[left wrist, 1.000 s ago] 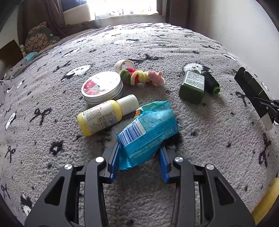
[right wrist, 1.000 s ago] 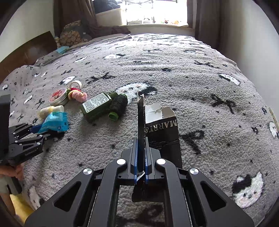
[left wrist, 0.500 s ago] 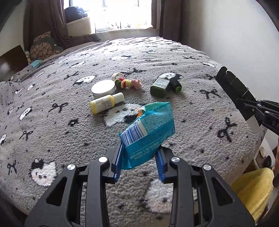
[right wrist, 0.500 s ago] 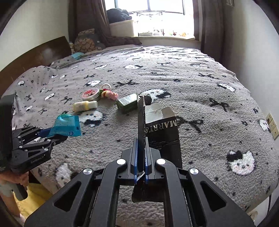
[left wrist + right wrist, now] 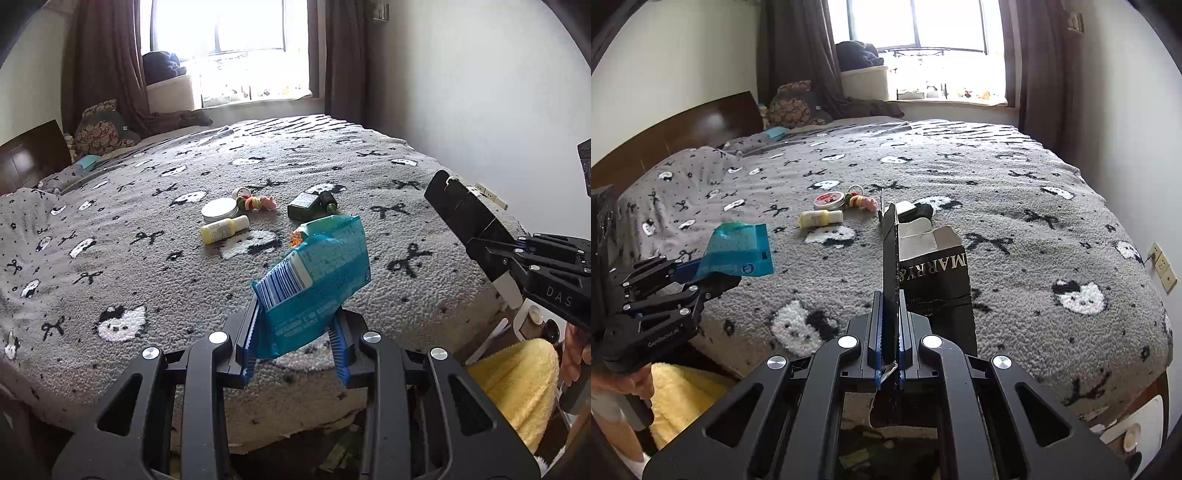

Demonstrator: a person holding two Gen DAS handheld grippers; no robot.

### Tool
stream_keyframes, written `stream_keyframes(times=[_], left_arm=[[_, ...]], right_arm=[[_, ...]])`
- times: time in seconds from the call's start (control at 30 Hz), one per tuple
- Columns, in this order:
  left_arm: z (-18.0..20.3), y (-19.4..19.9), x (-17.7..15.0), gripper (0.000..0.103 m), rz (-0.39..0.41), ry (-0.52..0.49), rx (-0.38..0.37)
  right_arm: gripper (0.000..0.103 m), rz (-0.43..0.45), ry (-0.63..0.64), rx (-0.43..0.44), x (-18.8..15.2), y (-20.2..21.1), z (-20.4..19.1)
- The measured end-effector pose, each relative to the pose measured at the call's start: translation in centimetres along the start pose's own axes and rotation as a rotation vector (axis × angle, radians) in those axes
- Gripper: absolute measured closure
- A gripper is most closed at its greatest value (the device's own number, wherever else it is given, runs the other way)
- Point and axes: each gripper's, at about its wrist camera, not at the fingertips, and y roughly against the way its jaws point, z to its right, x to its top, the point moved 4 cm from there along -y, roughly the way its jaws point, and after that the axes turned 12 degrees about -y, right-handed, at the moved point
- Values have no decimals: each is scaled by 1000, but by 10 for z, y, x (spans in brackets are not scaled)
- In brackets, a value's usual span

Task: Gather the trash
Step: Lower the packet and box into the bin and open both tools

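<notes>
While hanging over the grey patterned bed's (image 5: 110, 258) near edge, the left gripper (image 5: 295, 354) is pinching a crinkled blue plastic wrapper (image 5: 314, 280), long axis tilting up-right; the right gripper (image 5: 890, 354) is clamping a black cardboard box's (image 5: 938, 280) upright flap.

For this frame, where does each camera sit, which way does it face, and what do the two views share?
Left wrist: on the left gripper, facing across the grey patterned bed toward the window; jaws grip a crumpled blue plastic wrapper; the right gripper shows at right.
Right wrist: on the right gripper, same heading; jaws pinch a black cardboard box; the left gripper shows at left.
Shared: bed, yellow squeeze bottle, wrapper, box.
</notes>
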Motion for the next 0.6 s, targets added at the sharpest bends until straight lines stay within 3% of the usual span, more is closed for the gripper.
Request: stream_keyframes(times=[0.27,0.6], left_arm=[[30,20,-43,72,-33,-14,-48],[48,-6,-113,72,-197,40,-128]], right_arm=[[96,-93,9,53,-53,10,-10],[96,-276,-49,70,-119,-19,-11]])
